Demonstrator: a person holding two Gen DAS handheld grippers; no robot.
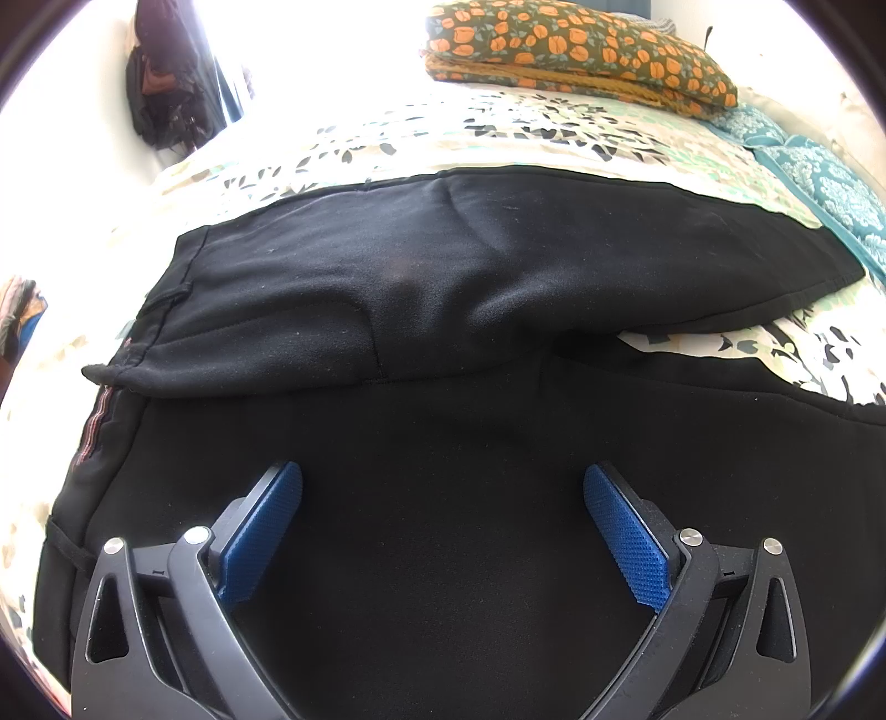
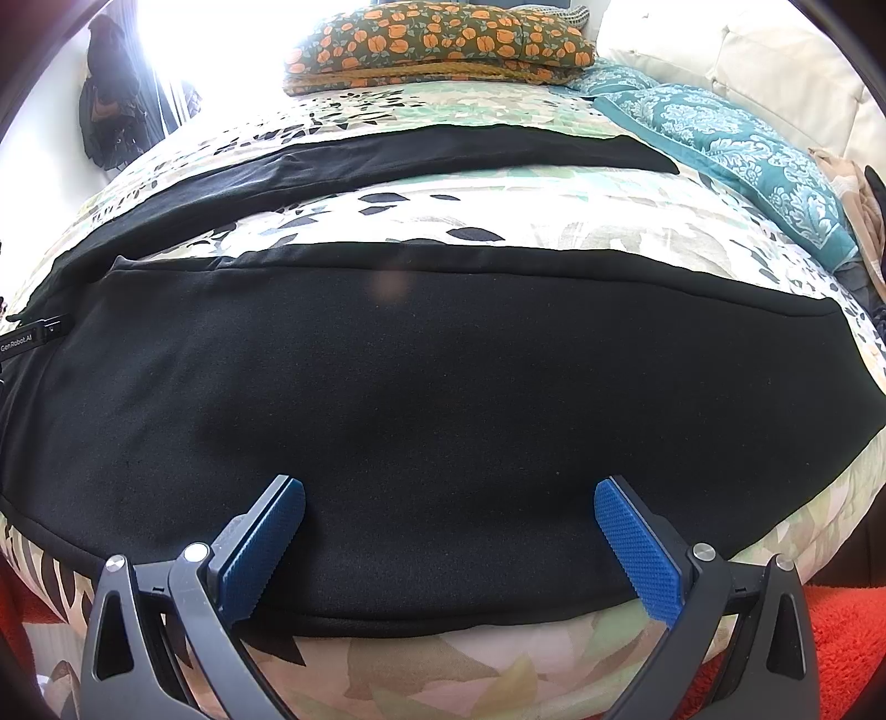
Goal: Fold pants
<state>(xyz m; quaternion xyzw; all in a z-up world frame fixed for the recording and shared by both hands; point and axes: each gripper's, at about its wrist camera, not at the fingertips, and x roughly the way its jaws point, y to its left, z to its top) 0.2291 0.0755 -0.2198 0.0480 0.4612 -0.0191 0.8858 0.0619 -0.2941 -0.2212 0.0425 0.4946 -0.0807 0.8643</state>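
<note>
Left gripper [image 1: 443,487]: jaws spread wide, nothing between the blue pads [image 1: 260,540], held over the upper part of the black pants [image 1: 421,288]. Just ahead of it, the waist end is doubled over onto itself, forming a raised flap with a stitched seam; a striped waistband edge shows at the left. One leg runs off to the right across the bed.

Right gripper [image 2: 449,490]: likewise released, pads [image 2: 637,548] apart and empty, positioned over the near trouser leg [image 2: 432,387], which lies flat and smooth along the bed's front edge. The far leg [image 2: 443,152] lies well apart from it, with a strip of floral bedspread [image 2: 470,216] showing between them.

Surroundings: an orange-flowered pillow [image 2: 437,39] at the far side, a teal patterned blanket [image 2: 736,144] to the right, a red rug [image 2: 841,637] below the bed edge.
</note>
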